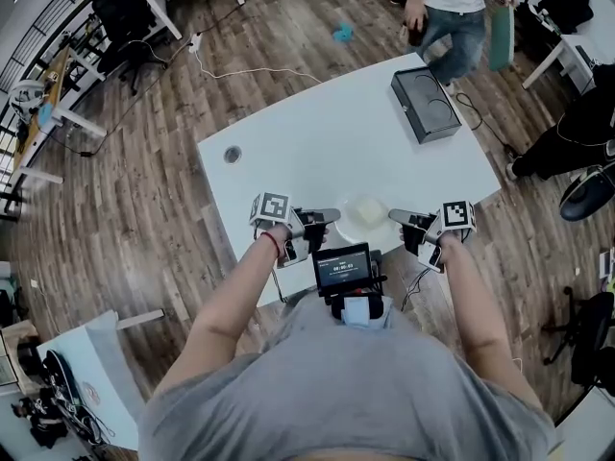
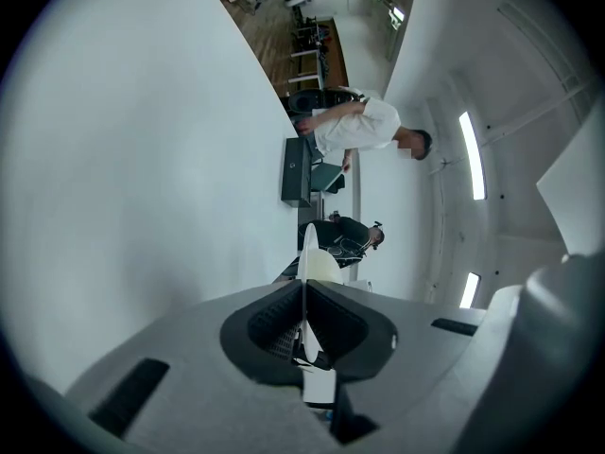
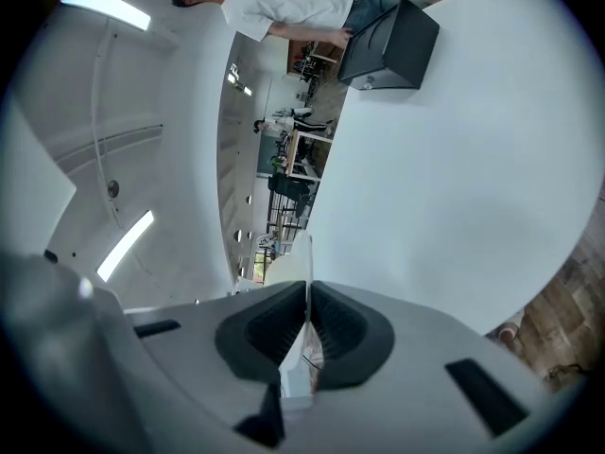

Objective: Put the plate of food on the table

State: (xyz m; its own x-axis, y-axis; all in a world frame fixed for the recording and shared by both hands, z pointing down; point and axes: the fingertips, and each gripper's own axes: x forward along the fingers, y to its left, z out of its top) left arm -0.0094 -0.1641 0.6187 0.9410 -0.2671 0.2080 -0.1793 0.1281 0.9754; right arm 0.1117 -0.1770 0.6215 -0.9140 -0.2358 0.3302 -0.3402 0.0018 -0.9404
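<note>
A white plate (image 1: 365, 217) with a pale mound of food on it is at the near edge of the white table (image 1: 317, 137). My left gripper (image 1: 332, 216) is shut on the plate's left rim and my right gripper (image 1: 395, 216) is shut on its right rim. In the left gripper view the plate (image 2: 308, 253) shows edge-on, pinched between the dark pads of the left gripper (image 2: 304, 289). In the right gripper view the right gripper (image 3: 307, 293) clamps the thin plate rim (image 3: 304, 253) the same way. I cannot tell whether the plate touches the table.
A black box (image 1: 426, 104) stands at the table's far right corner, and a small round disc (image 1: 232, 155) lies near its left edge. A person (image 1: 452, 12) stands beyond the table. Desks and office chairs ring the wooden floor.
</note>
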